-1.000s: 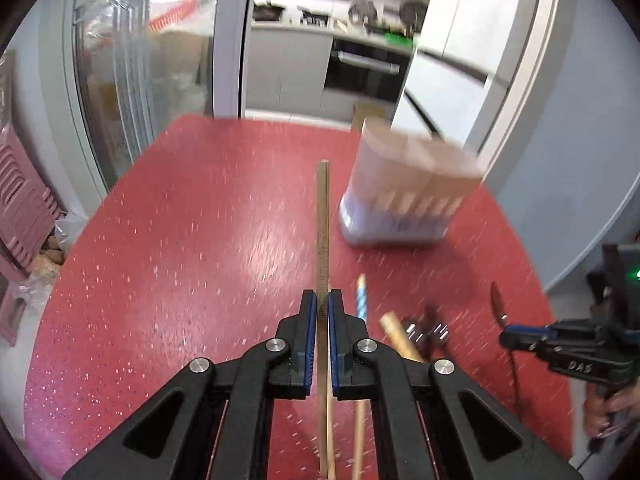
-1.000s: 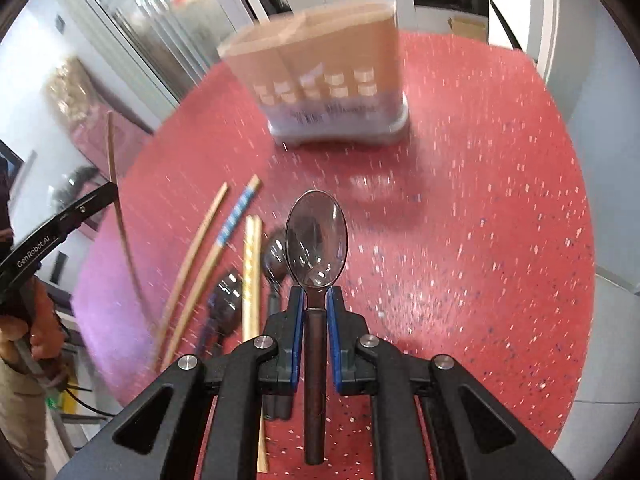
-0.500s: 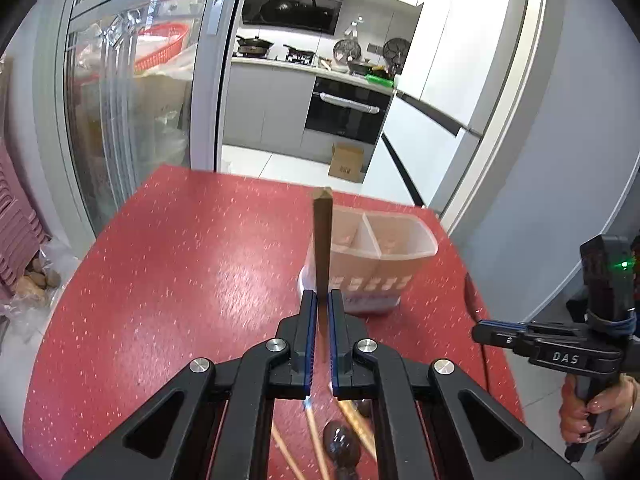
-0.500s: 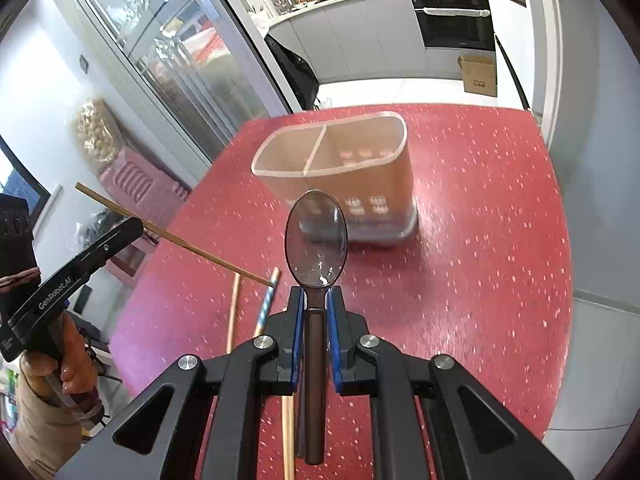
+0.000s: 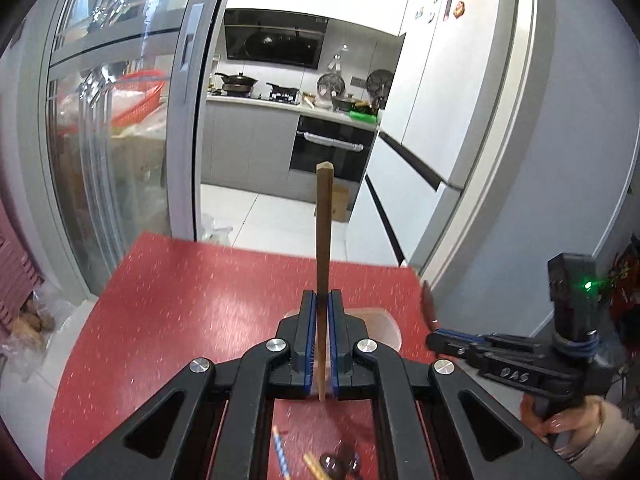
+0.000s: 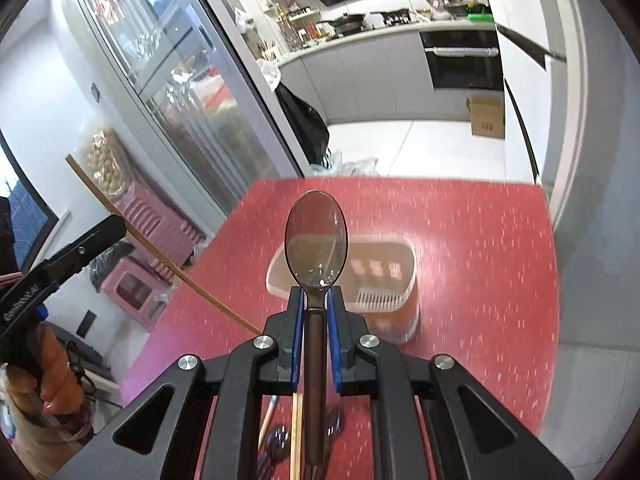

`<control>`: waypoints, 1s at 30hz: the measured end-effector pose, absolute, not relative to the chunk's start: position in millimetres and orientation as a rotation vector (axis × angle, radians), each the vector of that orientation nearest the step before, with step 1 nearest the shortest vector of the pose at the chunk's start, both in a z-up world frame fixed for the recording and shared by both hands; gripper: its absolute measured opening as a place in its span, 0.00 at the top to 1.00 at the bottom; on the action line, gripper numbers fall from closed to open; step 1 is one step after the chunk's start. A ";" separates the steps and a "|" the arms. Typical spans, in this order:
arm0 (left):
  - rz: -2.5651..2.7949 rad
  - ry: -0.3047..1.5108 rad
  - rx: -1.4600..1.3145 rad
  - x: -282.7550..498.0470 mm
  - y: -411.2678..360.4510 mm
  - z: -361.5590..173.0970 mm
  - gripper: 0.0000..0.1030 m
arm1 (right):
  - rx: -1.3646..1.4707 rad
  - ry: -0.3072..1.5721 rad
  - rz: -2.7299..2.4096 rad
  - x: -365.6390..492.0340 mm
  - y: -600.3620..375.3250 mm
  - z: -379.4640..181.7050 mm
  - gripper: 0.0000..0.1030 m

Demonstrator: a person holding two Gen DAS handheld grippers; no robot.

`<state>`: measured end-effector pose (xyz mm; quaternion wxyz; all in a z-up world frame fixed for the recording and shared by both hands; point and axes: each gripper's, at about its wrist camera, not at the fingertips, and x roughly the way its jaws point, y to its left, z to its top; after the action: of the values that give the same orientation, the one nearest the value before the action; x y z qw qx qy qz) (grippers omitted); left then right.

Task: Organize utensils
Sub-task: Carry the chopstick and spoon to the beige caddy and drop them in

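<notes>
Raised above speckled red table: square wooden chopstick clamped in left gripper, glossy brown spoon clamped in right gripper; translucent two-compartment holder fully visible only from right wrist

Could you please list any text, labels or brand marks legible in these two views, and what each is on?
"DAS": right hand-held gripper, on its arm, seen from the left wrist.
Left hand-held gripper: white lettering, too blurred.
Cardboard box: dark print, too small.
Fridge magnets: unreadable.
</notes>
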<state>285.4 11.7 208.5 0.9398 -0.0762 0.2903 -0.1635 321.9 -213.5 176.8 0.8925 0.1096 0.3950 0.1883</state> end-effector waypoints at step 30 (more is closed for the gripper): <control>-0.252 0.684 -0.040 379.2 -32.4 105.9 0.67 | -0.044 0.523 0.266 398.0 -167.7 89.8 0.88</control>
<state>379.1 -32.4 105.9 0.9342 -0.0193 0.3344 -0.1232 398.0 -167.7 89.8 0.9570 -0.0215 0.2578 0.1310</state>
